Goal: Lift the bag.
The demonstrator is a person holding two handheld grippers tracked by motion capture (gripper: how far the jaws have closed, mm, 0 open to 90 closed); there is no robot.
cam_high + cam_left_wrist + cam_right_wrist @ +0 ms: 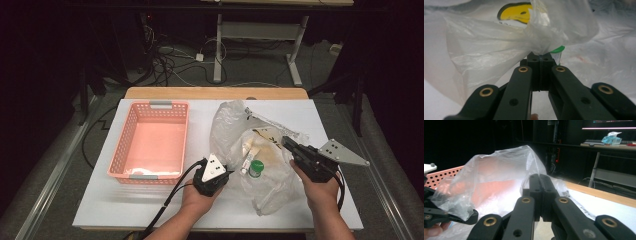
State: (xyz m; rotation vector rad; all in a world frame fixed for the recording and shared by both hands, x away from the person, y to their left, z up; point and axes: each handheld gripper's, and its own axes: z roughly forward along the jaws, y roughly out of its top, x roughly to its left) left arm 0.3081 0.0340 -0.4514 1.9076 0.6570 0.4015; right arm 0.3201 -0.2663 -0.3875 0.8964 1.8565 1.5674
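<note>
**Two grippers clamped on one plastic bag, contents still inside**

Two pinches on the clear plastic bag [250, 150], which lies crumpled on the right half of the white table [100, 200], between the pink basket [150, 142] and the table's right edge. Left gripper [226, 172] closed on a bunched fold at the bag's near-left side; in the left gripper view, jaws pressed flat together with film gathered right at the tips [540, 53]. Right gripper [286, 142] closed on the bag's right side toward the far edge; in the right gripper view, jaws together with thin film draped over the tips [540, 178] and billowing up beyond them, the basket showing pink through it.

Judged progress: early. Bag gripped at two points and, it seems, being spread open, but nothing taken out. Green-capped bottle [256, 168] still inside, just right of the left gripper, its cap peeking past the jaw tips [557, 51]. Yellow-marked packaging [516, 12] also inside, farther in, and a long flat packet [272, 122] near the bag's far end. Basket empty, well left of the bag, next to the left gripper.

Left to do, by the look of it: widen the mouth, then move the contents out, probably into the basket.
</note>
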